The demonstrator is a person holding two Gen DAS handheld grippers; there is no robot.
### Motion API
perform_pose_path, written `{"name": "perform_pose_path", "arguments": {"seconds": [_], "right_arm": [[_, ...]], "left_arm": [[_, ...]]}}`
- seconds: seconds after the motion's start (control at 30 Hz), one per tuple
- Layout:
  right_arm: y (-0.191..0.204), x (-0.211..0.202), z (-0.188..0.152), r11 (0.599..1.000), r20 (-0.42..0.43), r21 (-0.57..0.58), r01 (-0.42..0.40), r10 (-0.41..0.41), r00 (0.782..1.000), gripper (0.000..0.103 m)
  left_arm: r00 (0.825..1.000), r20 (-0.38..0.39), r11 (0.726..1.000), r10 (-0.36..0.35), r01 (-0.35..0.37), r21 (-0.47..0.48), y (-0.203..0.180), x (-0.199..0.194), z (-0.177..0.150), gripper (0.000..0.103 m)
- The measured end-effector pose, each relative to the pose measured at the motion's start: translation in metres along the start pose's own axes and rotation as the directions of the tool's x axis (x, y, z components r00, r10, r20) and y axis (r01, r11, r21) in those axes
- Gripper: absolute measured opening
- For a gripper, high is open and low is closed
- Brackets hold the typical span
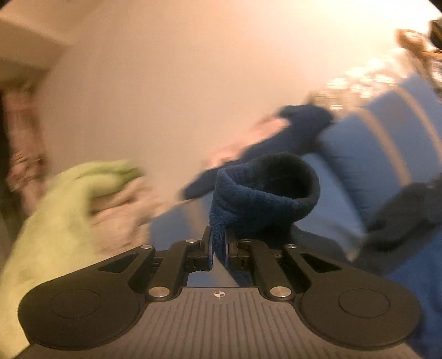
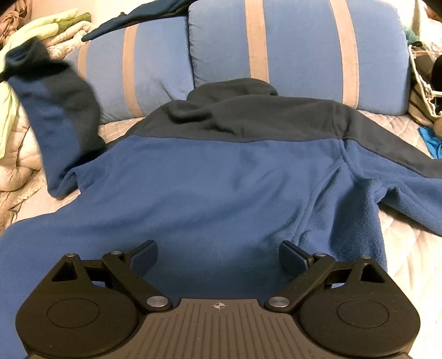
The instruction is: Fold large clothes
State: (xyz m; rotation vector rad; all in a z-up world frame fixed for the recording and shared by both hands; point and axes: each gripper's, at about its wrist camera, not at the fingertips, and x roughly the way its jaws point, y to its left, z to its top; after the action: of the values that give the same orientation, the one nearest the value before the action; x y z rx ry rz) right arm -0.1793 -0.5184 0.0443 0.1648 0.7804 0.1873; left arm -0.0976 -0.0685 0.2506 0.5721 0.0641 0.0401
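Observation:
A large blue fleece jacket (image 2: 221, 176) with a dark navy yoke and collar lies flat, back up, on a bed. Its left sleeve (image 2: 58, 110) is lifted off the bed, up toward the upper left. In the left wrist view my left gripper (image 1: 218, 243) is shut on the navy cuff (image 1: 265, 193) of that sleeve, whose round opening faces the camera. My right gripper (image 2: 218, 256) hovers over the jacket's lower back, open, with nothing between its fingers. The right sleeve (image 2: 400, 176) lies spread out to the right.
Two blue pillows with beige stripes (image 2: 298, 47) lean at the head of the bed. A pale green cloth (image 2: 41, 24) and a quilted cream blanket (image 2: 16, 165) are piled at the left. A striped bag (image 2: 422, 91) sits at the right edge. The quilted bedcover (image 2: 414, 262) shows at the right.

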Motion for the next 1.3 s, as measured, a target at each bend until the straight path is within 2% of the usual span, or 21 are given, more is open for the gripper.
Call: {"name": "perform_pose_path", "arguments": {"seconds": [0.07, 0.13, 0.2, 0.27, 0.33, 0.43, 0.47, 0.53, 0.63, 0.67, 0.7, 0.73, 0.77, 0.8, 0.83, 0.87, 0.93, 1.07, 1.13, 1.23, 1.3], "right_arm": [[0.001, -0.001, 0.0, 1.0, 0.008, 0.0, 0.003, -0.003, 1.0, 0.095], [0.0, -0.002, 0.0, 1.0, 0.018, 0.003, 0.002, -0.003, 1.0, 0.095], [-0.002, -0.002, -0.001, 1.0, 0.028, 0.015, -0.003, 0.002, 1.0, 0.095], [-0.004, -0.003, -0.002, 1.0, 0.033, 0.026, -0.009, 0.008, 0.999, 0.095], [-0.005, -0.002, -0.001, 0.999, 0.032, 0.031, -0.021, 0.02, 0.999, 0.095], [-0.008, -0.001, -0.001, 0.998, 0.031, 0.044, -0.036, 0.034, 0.999, 0.095], [-0.01, -0.002, -0.001, 0.998, 0.032, 0.046, -0.04, 0.039, 0.999, 0.095], [-0.012, -0.002, -0.001, 0.998, 0.033, 0.053, -0.045, 0.043, 0.999, 0.095], [-0.013, -0.002, 0.0, 0.997, 0.033, 0.058, -0.051, 0.049, 0.998, 0.095], [-0.014, -0.003, 0.0, 0.997, 0.032, 0.059, -0.052, 0.05, 0.998, 0.095], [-0.014, -0.003, 0.0, 0.997, 0.032, 0.059, -0.052, 0.05, 0.998, 0.095], [-0.014, -0.003, 0.0, 0.997, 0.033, 0.059, -0.052, 0.05, 0.998, 0.095], [-0.014, -0.003, 0.0, 0.997, 0.034, 0.057, -0.052, 0.05, 0.998, 0.095], [-0.013, -0.003, 0.0, 0.997, 0.033, 0.054, -0.049, 0.047, 0.998, 0.095], [-0.012, -0.004, 0.0, 0.998, 0.033, 0.046, -0.041, 0.04, 0.999, 0.096], [-0.01, -0.004, 0.0, 0.999, 0.034, 0.031, -0.033, 0.032, 0.999, 0.096], [-0.005, -0.004, 0.001, 1.0, 0.035, 0.003, -0.014, 0.014, 0.999, 0.096], [0.002, -0.006, 0.0, 0.999, 0.036, -0.029, 0.014, -0.013, 0.999, 0.098], [0.002, -0.006, 0.001, 0.999, 0.032, -0.032, 0.012, -0.011, 0.999, 0.099], [0.001, -0.005, 0.002, 0.999, 0.021, -0.036, 0.004, -0.003, 1.0, 0.099], [0.001, -0.003, 0.002, 0.999, 0.01, -0.042, -0.001, 0.001, 1.0, 0.099]], "left_arm": [[0.997, -0.022, 0.996, 0.077, -0.078, -0.05, 0.035, -0.007, -0.021, 0.008], [0.983, -0.078, 0.978, 0.164, -0.173, -0.12, 0.064, -0.012, -0.055, 0.008], [0.96, -0.172, 0.951, 0.223, -0.253, -0.18, 0.087, -0.012, -0.093, 0.008], [0.921, -0.305, 0.915, 0.24, -0.32, -0.247, 0.104, -0.009, -0.145, 0.008], [0.864, -0.449, 0.881, 0.229, -0.38, -0.282, 0.111, -0.003, -0.202, 0.008], [0.771, -0.626, 0.845, 0.117, -0.408, -0.345, 0.107, 0.003, -0.278, 0.009], [0.75, -0.656, 0.83, 0.086, -0.418, -0.369, 0.105, 0.003, -0.292, 0.01], [0.724, -0.688, 0.78, 0.04, -0.454, -0.432, 0.105, 0.001, -0.314, 0.012], [0.715, -0.699, 0.668, 0.005, -0.523, -0.529, 0.101, -0.003, -0.321, 0.013], [0.713, -0.701, 0.645, -0.001, -0.536, -0.545, 0.103, -0.007, -0.322, 0.014], [0.711, -0.704, 0.632, -0.005, -0.543, -0.553, 0.107, -0.011, -0.322, 0.017], [0.7, -0.714, 0.629, -0.002, -0.554, -0.545, 0.107, -0.012, -0.319, 0.029], [0.68, -0.733, 0.631, 0.013, -0.574, -0.521, 0.11, -0.014, -0.319, 0.046], [0.661, -0.75, 0.633, 0.027, -0.592, -0.499, 0.109, -0.013, -0.318, 0.054], [0.652, -0.758, 0.63, 0.031, -0.601, -0.492, 0.111, -0.016, -0.316, 0.062], [0.662, -0.75, 0.625, 0.018, -0.593, -0.508, 0.114, -0.019, -0.316, 0.062], [0.701, -0.713, 0.611, -0.02, -0.556, -0.564, 0.12, -0.029, -0.312, 0.062], [0.747, -0.663, 0.588, -0.051, -0.514, -0.624, 0.122, -0.046, -0.298, 0.062], [0.769, -0.637, 0.6, -0.059, -0.482, -0.638, 0.119, -0.051, -0.288, 0.063], [0.786, -0.617, 0.623, -0.051, -0.458, -0.634, 0.117, -0.048, -0.282, 0.063], [0.793, -0.607, 0.653, -0.051, -0.434, -0.621, 0.117, -0.043, -0.281, 0.063]]}}
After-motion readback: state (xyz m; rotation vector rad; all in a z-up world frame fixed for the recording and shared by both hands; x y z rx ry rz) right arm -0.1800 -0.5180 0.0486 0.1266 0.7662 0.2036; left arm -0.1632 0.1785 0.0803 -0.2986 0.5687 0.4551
